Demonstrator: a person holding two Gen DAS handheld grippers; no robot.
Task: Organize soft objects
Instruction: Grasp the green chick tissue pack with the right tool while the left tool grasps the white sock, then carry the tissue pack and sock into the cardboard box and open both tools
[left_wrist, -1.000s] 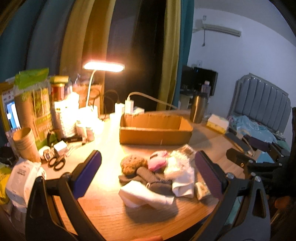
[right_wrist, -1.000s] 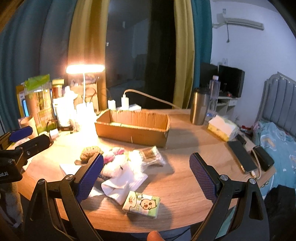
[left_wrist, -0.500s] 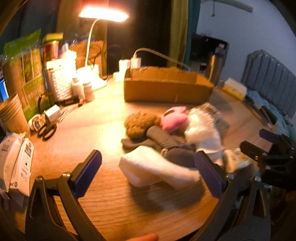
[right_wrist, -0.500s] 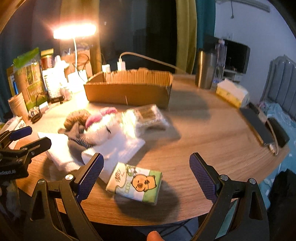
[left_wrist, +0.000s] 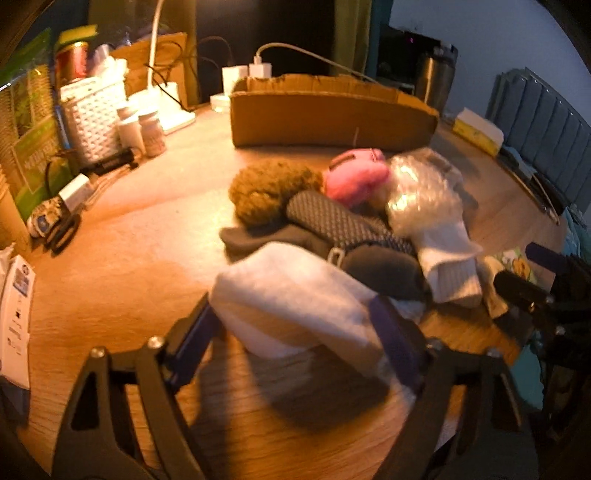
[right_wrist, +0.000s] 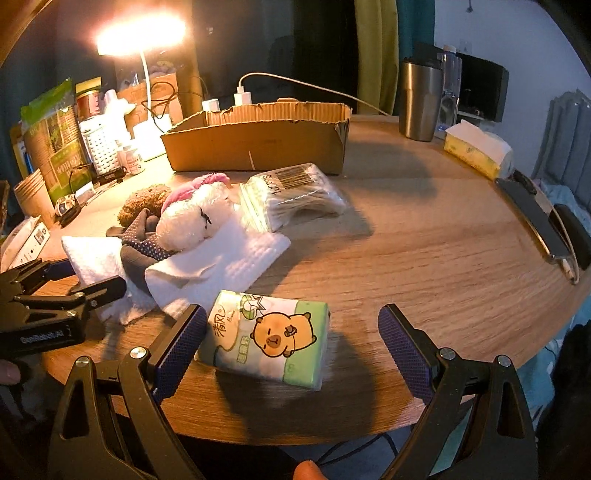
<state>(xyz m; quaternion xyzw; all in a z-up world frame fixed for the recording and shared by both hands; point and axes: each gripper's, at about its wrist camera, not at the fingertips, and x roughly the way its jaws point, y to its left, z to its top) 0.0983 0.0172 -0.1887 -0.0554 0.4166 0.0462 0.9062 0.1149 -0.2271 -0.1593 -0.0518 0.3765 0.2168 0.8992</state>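
1 cardboard box (right_wrist: 255, 142), 2 grippers (right_wrist: 291, 332)

A heap of soft things lay on the round wooden table before an open cardboard box (right_wrist: 258, 142): a folded white cloth (left_wrist: 291, 299), dark dotted fabric (left_wrist: 332, 218), a brown fuzzy ball (left_wrist: 269, 190), a pink plush (left_wrist: 356, 177), and a white sock (left_wrist: 448, 258). A green tissue pack (right_wrist: 267, 343) lay flat nearby.

Warm amber light from a desk lamp (right_wrist: 140, 37), blown out to glare at its head, falls across the wooden table (right_wrist: 424, 240); objects cast soft shadows toward the viewer. The left wrist view is motion-blurred; both show fisheye curvature and dark corners.
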